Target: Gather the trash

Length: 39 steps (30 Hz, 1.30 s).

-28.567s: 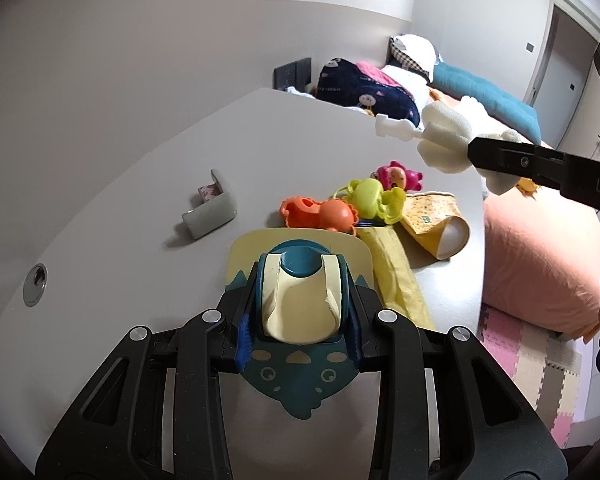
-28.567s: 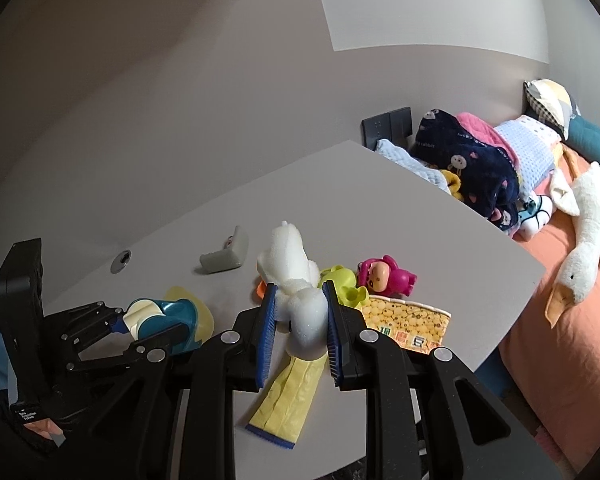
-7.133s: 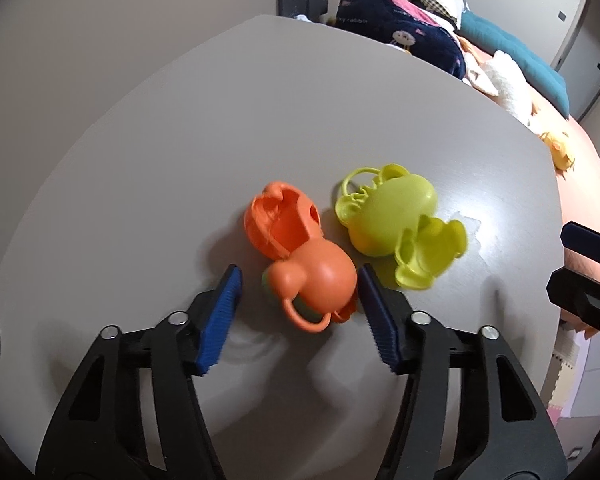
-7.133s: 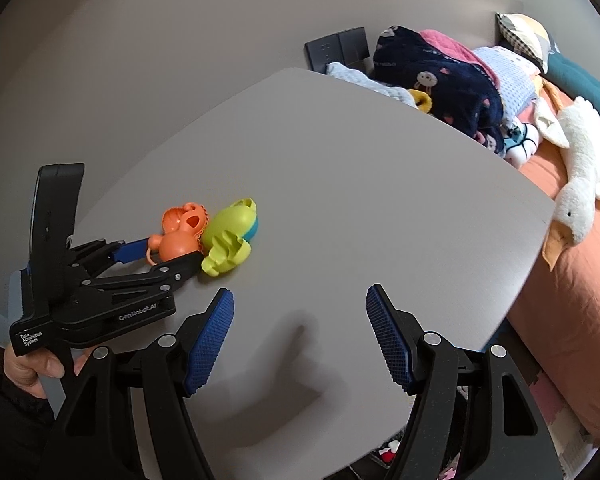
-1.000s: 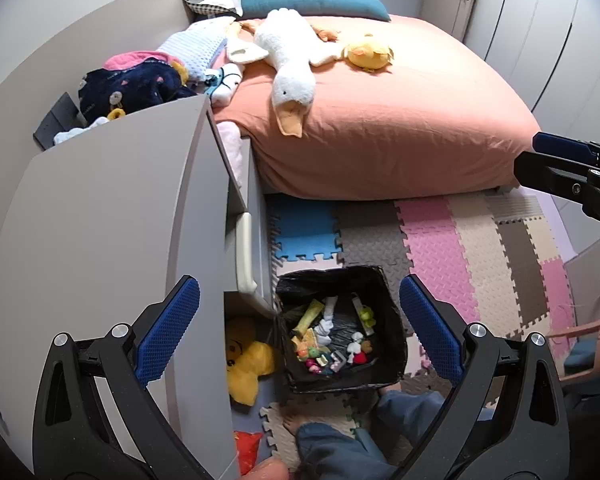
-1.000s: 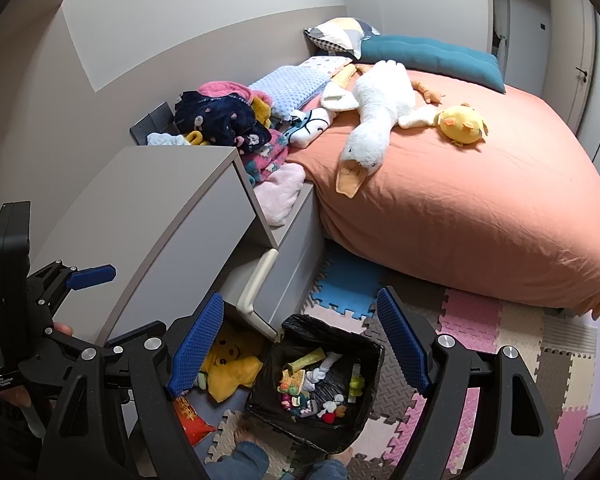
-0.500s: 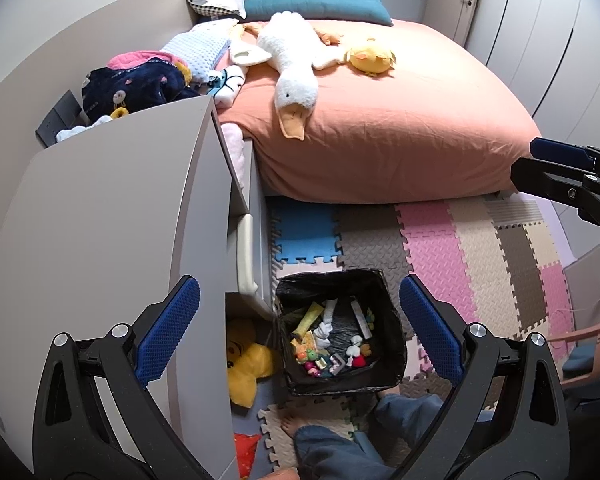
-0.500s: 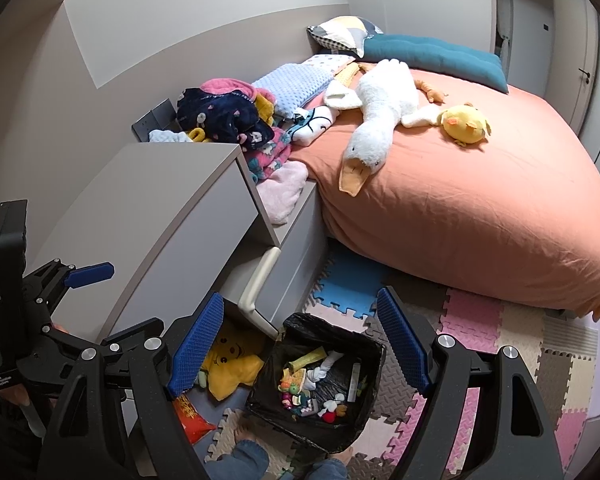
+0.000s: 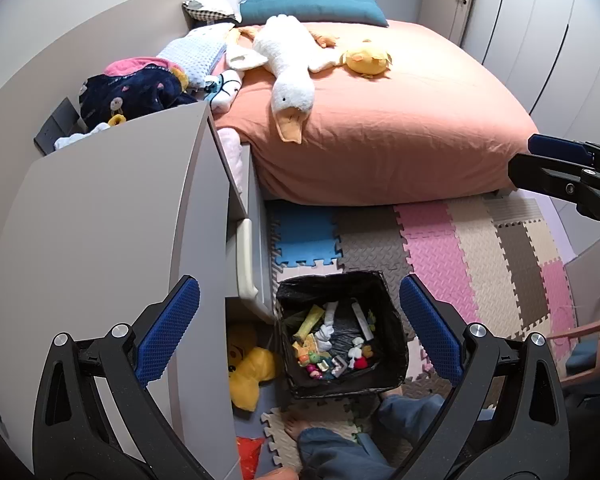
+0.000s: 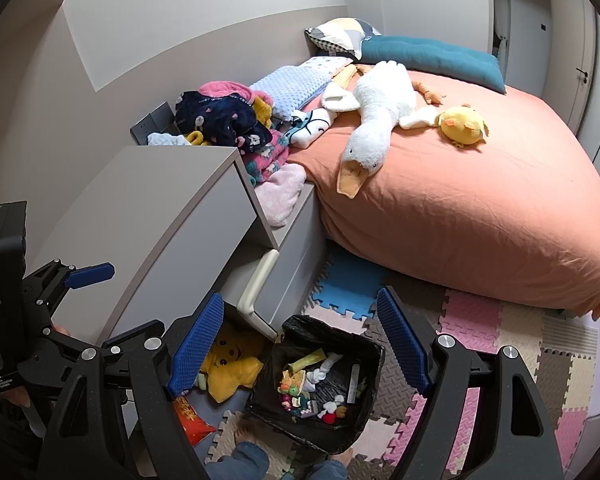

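— Where's the trash?

— In the black-lined bin [image 9: 396,344] on the foam floor mat [image 9: 440,248], just beside the grey worktop [image 9: 100,216]. A heap of small toys and wrappers [image 9: 332,344] lies at its bottom.

— And the left gripper [image 9: 298,326]?

— Held above the bin, its blue-padded fingers [image 9: 168,326] spread wide, nothing between them.

— The right gripper [image 10: 300,338]?

— Also over the bin, fingers [image 10: 400,344] wide apart and empty.

— Anything else nearby?

— A yellow plush toy [image 10: 230,372] sits on the floor under the worktop, beside the bin. A white plush goose [image 10: 376,116] and a yellow plush chick [image 10: 462,124] lie on the orange bed [image 10: 480,200].
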Tool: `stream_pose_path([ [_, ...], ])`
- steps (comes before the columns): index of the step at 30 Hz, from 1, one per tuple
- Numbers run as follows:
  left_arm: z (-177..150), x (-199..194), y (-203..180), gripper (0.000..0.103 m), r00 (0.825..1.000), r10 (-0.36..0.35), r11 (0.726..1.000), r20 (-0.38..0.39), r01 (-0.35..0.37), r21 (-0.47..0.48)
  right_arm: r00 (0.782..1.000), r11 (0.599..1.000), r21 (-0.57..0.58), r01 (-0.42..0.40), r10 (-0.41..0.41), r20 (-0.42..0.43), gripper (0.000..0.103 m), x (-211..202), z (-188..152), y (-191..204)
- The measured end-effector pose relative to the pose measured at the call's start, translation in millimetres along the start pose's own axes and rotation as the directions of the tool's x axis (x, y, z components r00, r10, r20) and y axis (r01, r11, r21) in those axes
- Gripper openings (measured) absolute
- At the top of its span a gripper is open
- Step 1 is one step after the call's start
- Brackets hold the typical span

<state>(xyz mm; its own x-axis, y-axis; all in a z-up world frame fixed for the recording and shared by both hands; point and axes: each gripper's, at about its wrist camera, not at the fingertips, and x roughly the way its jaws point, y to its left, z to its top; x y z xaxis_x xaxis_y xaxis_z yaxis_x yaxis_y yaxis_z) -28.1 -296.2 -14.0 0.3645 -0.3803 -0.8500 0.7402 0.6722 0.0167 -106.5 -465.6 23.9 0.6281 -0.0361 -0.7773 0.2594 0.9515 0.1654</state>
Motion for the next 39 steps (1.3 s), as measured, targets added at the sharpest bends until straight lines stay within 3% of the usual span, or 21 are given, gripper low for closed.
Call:
stream_pose_path([
  [31, -7, 5, -5, 0.096, 0.999, -0.038, 0.999, 0.017, 0.038, 0.005, 1.000, 1.000, 0.000, 0.001, -0.001, -0.004, 0.080, 1, 1, -3],
  [39, -8, 11, -2, 0.096, 1.000, -0.025, 1.000, -0.012, 0.025, 0.015, 1.000, 1.000, -0.003, -0.002, 0.002, -0.006, 0.080, 1, 0, -3],
])
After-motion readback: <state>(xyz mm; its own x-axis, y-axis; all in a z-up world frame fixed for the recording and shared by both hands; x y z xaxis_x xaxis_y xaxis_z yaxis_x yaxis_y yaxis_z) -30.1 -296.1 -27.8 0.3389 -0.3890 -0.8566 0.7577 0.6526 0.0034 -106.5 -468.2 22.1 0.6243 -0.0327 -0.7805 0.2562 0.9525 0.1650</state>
